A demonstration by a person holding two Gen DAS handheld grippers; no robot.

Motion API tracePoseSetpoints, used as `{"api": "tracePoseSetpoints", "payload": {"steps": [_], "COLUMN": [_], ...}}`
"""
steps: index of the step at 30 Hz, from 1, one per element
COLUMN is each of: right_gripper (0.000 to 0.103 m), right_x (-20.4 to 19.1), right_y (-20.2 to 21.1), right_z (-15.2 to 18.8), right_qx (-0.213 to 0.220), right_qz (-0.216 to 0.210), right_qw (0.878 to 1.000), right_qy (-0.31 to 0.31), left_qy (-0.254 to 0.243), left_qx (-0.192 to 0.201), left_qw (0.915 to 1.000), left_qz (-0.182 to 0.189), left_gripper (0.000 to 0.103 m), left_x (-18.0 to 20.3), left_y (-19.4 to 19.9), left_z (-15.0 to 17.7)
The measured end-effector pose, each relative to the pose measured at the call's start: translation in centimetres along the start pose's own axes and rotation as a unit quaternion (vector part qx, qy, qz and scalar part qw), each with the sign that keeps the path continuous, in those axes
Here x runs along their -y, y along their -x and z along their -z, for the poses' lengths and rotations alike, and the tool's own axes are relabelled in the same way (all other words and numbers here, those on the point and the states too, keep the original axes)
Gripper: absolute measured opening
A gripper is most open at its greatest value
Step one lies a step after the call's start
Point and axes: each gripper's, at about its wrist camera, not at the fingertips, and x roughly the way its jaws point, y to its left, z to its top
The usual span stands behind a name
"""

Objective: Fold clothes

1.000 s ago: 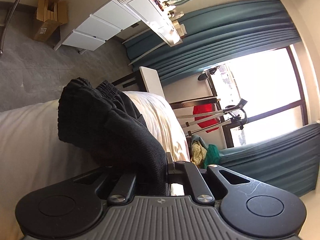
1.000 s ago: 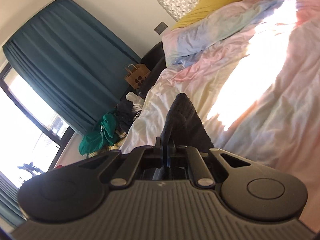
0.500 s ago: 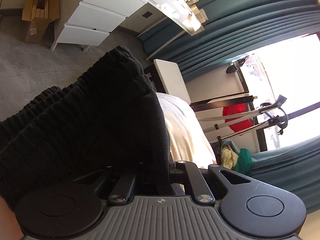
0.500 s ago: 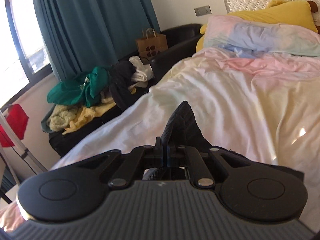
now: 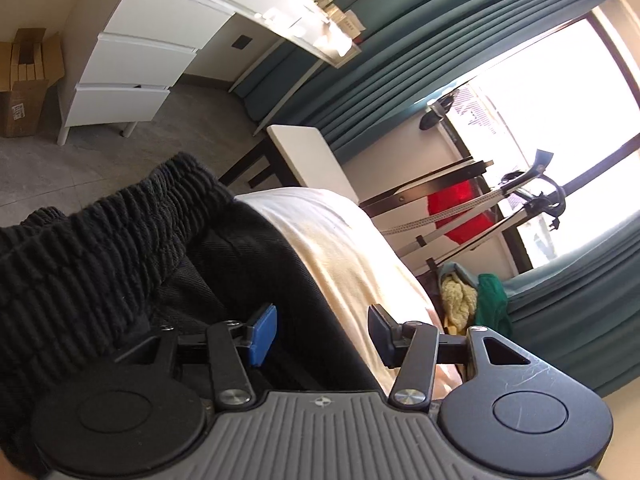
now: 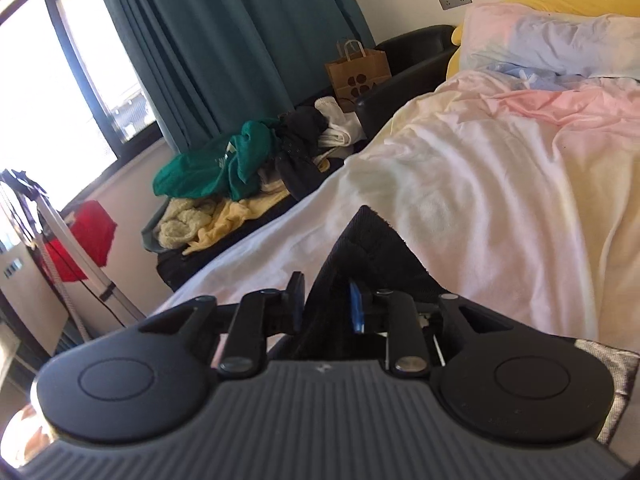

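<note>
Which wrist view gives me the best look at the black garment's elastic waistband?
Left wrist: the ribbed waistband of the black garment fills the left side, ahead of the open left gripper. Right wrist shows only a peaked fold of the fabric between the open right gripper, no waistband.

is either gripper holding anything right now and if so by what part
Neither holds. The left gripper is open above the black shorts; the right gripper is open, a fabric fold between its fingers, unclamped.

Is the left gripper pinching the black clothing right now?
No, the left gripper is open, its fingers apart above the black clothing on the bed.
</note>
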Motion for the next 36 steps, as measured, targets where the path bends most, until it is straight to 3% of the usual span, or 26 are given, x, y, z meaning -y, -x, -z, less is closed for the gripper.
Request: {"api": "tracePoseSetpoints", "payload": {"steps": [1, 3, 5, 9, 12, 14, 17, 22, 26, 28, 29, 30, 31, 33, 36], "right_gripper": [0.040, 0.063, 0.070, 0.072, 0.072, 0.072, 0.072, 0.071, 0.072, 0.067, 0.052, 0.027, 0.016, 0.013, 0.011], "right_x": [0.9, 3.1, 5.9, 11.4, 12.9, 14.0, 14.0, 14.0, 13.3, 12.7, 12.5, 12.3, 12.1, 11.7, 10.3], "right_y": [1.6, 4.7, 7.4, 10.9, 10.8, 10.8, 9.1, 6.5, 4.4, 3.7, 3.6, 3.6, 3.5, 3.5, 4.9], "right_z": [-0.2, -0.3, 0.2, 2.8, 5.1, 6.7, 7.6, 8.0, 7.7, 7.3, 7.3, 7.2, 7.2, 7.1, 6.7], "right_qx": [0.015, 0.047, 0.062, 0.044, -0.005, -0.037, -0.092, -0.087, -0.089, -0.075, -0.066, -0.058, -0.050, -0.033, -0.003], "right_qz": [-0.007, -0.022, -0.022, -0.024, -0.041, -0.053, -0.069, -0.122, -0.129, -0.135, -0.126, -0.116, -0.106, -0.087, -0.067], "right_qw": [1.000, 0.997, 0.990, 0.963, 0.952, 0.943, 0.936, 0.940, 0.949, 0.955, 0.958, 0.961, 0.963, 0.968, 0.981], "right_qy": [-0.017, -0.060, -0.125, -0.266, -0.303, -0.327, -0.333, -0.308, -0.272, -0.254, -0.250, -0.245, -0.241, -0.231, -0.182], "left_qy": [-0.009, -0.019, -0.007, 0.062, 0.117, 0.117, 0.113, 0.123, 0.131, 0.146, 0.156, 0.158, 0.154, 0.135, 0.109], "left_qx": [0.011, 0.029, 0.033, 0.023, -0.020, -0.043, -0.061, -0.048, -0.031, -0.024, -0.019, -0.015, -0.010, 0.005, 0.028], "left_qw": [0.9998, 0.9989, 0.9987, 0.9970, 0.9926, 0.9920, 0.9917, 0.9911, 0.9906, 0.9886, 0.9871, 0.9868, 0.9876, 0.9904, 0.9929], "left_qz": [0.012, 0.030, 0.039, 0.041, 0.021, 0.020, 0.014, 0.014, 0.023, 0.028, 0.030, 0.030, 0.030, 0.032, 0.040], "left_gripper": [0.066, 0.080, 0.080, 0.083, 0.083, 0.083, 0.080, 0.073, 0.068, 0.060, 0.054, 0.047, 0.043, 0.029, 0.022], "left_x": [0.3, 0.8, 0.5, -2.4, -5.1, -6.1, -7.2, -8.5, -9.0, -9.2, -9.3, -9.3, -9.2, -8.6, -7.4], "left_y": [1.4, 4.2, 6.6, 10.2, 11.3, 10.8, 9.2, 6.0, 4.5, 4.0, 3.9, 3.9, 3.9, 4.0, 4.8], "left_z": [0.5, 1.8, 3.4, 6.8, 8.7, 9.4, 9.9, 9.4, 8.3, 7.8, 7.6, 7.4, 7.3, 7.2, 7.0]}}
